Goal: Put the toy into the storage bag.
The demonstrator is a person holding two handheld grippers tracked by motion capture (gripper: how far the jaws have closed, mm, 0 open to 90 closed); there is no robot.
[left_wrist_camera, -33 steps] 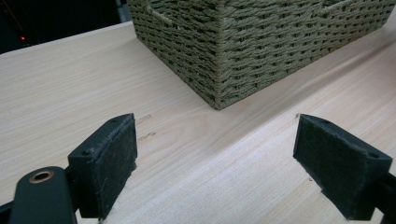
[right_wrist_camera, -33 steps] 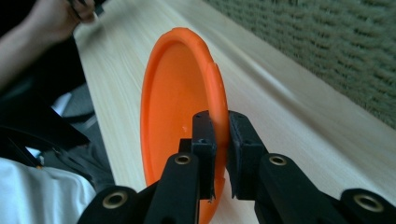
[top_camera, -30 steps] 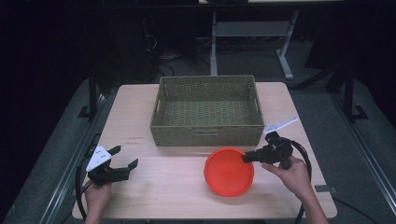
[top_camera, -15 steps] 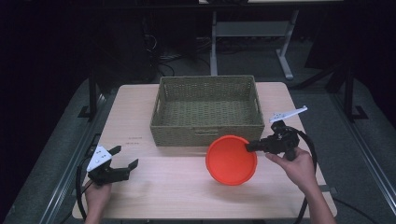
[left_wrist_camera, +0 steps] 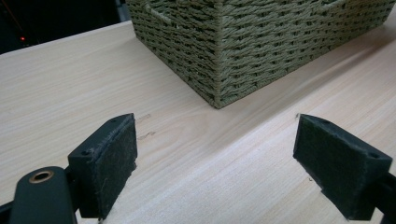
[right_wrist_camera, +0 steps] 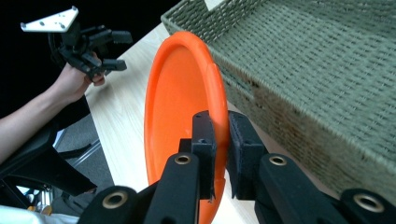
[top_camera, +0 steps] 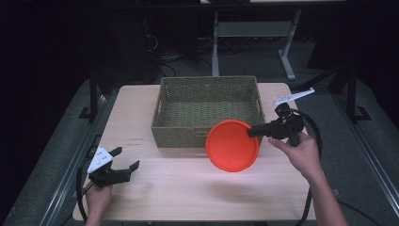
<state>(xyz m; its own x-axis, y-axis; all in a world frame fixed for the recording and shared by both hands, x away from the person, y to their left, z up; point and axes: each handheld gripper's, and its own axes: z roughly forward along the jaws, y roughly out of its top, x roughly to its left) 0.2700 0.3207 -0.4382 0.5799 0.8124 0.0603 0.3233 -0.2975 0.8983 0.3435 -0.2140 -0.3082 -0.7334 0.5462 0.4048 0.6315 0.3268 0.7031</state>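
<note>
An orange plate (top_camera: 232,145) hangs tilted above the table, just in front of the woven basket's (top_camera: 207,109) near right corner. My right gripper (top_camera: 254,132) is shut on its right rim. In the right gripper view the plate (right_wrist_camera: 180,107) stands on edge with its rim pinched between my right gripper's (right_wrist_camera: 221,144) pads, and the basket (right_wrist_camera: 322,70) lies beside it. My left gripper (top_camera: 126,160) rests at the table's near left corner, held by a hand. Its jaws stand wide apart, and the left gripper (left_wrist_camera: 215,158) has only bare wood between them.
The wooden table (top_camera: 188,188) has free surface in front of the basket. In the left gripper view the basket's corner (left_wrist_camera: 224,51) stands a short way ahead. Dark floor, cables and a desk frame (top_camera: 254,33) lie beyond the table.
My right gripper has lifted the orange plate off the table and carried it up toward the basket, tilting it more upright. The left gripper has stayed still.
</note>
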